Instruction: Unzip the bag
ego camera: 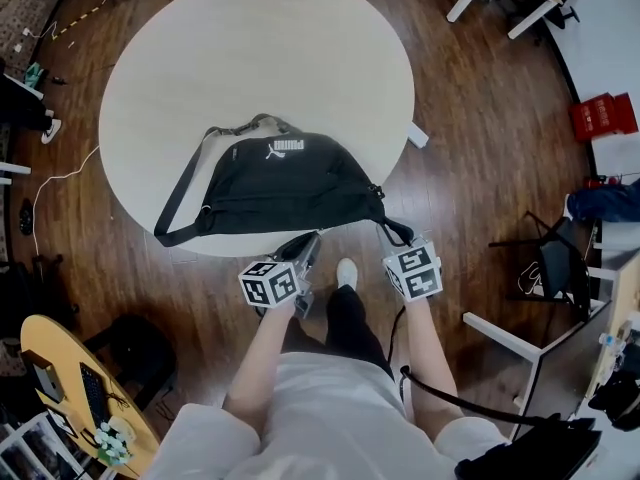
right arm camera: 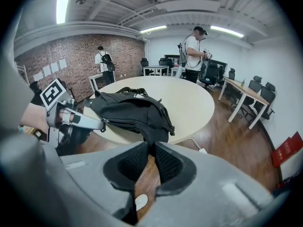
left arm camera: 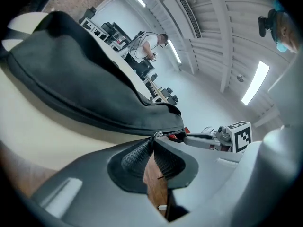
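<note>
- Head view: the black bag (ego camera: 275,183) lies across the near edge of the round table (ego camera: 260,48), with its strap looped out to the left. Both grippers are in at that edge. The left gripper (ego camera: 308,243) is up against the bag's lower seam, and the right gripper (ego camera: 397,234) is at the bag's right-hand tip.
- Left gripper view: the jaws are together, pinched on the small metal zipper pull (left arm camera: 156,135) right at their tips. The bag's dark body rises just above. No gap shows along the seam here, so I judge the zip to be shut.
- Right gripper view: these jaws are clamped on the black fabric at the bag's end, and the rest of the bag stretches away over the table. Off to the left, the left gripper's tip sits on the zip line.
- Step in hand: 2 holds are set — 1 on the pull, 1 anchoring the bag — and the unzipping itself looks not yet begun.
- Next move, as I read it: the left gripper draws the pull along the track, away from the anchored end, while the right gripper holds firm to keep the fabric taut. The draw should stay in line with the zip — that tab is small and could slip from the pads if it is tugged sideways.
</note>
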`<state>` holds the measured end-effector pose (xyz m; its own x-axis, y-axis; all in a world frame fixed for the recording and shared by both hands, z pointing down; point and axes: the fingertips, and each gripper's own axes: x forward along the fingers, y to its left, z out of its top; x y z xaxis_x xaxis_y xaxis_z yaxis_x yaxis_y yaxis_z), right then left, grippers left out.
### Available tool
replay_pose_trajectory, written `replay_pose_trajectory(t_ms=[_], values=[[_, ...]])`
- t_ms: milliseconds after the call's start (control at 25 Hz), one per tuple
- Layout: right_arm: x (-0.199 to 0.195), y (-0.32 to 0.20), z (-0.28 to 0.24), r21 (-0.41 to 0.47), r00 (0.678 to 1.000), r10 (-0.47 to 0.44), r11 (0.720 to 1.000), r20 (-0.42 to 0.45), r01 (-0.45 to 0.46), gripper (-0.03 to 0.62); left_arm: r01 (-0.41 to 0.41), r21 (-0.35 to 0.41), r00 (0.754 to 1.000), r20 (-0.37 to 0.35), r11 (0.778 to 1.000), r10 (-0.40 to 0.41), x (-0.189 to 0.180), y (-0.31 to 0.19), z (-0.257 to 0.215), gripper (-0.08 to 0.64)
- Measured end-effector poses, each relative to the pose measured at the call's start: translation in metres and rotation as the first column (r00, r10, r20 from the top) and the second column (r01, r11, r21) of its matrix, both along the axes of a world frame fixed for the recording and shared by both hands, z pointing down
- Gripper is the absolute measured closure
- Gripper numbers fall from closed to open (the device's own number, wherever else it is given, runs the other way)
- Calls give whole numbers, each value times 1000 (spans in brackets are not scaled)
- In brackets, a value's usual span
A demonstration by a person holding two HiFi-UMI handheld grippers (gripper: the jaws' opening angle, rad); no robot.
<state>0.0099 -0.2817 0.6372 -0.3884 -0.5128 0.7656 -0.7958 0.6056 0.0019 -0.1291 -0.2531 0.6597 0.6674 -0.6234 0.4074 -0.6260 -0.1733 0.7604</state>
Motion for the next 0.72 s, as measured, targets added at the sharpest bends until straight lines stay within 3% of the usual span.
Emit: replay_pose_trajectory(t_ms=[320,560,720], values=[[4,-3,6,16,997,76,997,-26,-76,555,134,-30,987,88,991,-131,-113,13,15,512],[10,-9,13,34,989,139,990,-57,-137,555,265,9,945,199,964,-261,-219,18,12,512],[10,-8,21,29,983,162,987,-82,-160,554,229,44,927,297,973,-231,-252,19,12,511]])
